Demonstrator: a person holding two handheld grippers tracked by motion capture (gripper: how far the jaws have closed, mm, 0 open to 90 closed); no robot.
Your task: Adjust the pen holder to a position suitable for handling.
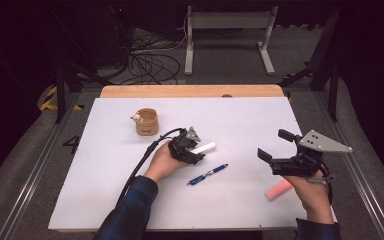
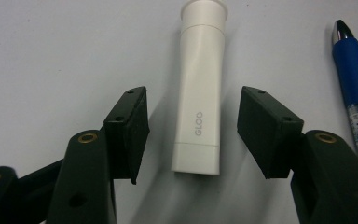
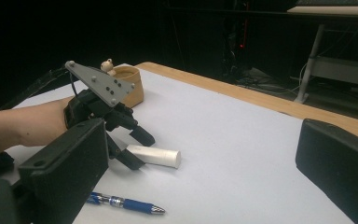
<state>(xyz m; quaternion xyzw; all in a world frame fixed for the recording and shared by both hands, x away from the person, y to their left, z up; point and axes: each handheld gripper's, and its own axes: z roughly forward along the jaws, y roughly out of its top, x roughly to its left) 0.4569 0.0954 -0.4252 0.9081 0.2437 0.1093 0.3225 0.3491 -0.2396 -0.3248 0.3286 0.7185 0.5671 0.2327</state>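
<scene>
I am bringing my left gripper (image 1: 194, 149) down around the white glue stick (image 2: 200, 93), which is lying flat on the white table (image 1: 105, 200) near its middle, just beyond the blue pen (image 1: 208, 174). The jaws are spread wide — one pad on each side of the tube, neither one touching it as far as I can tell from the left gripper view. My right gripper (image 1: 272, 156) is hanging above the table's right side, released too, holding nothing.

What I am worrying about: the tube is round and smooth, so if I am closing off-centre one pad could be reaching it first and rolling or skidding it sideways out of the gap. I am also gripping near its bottom end rather than its middle, so when lifted it might be tipping, cap end drooping. The pen is lying just beside the right-hand pad (image 2: 265, 133) in the left gripper view — a sloppy close could be nudging or catching it along with the tube.

Counting what I am seeing: one glue stick, one blue pen, one pink stick-shaped thing (image 1: 279, 189) lying near my right hand, and one round tan cup (image 1: 147, 121) with a small figure on its rim, standing well apart toward the far left. Two grippers, both released.
</scene>
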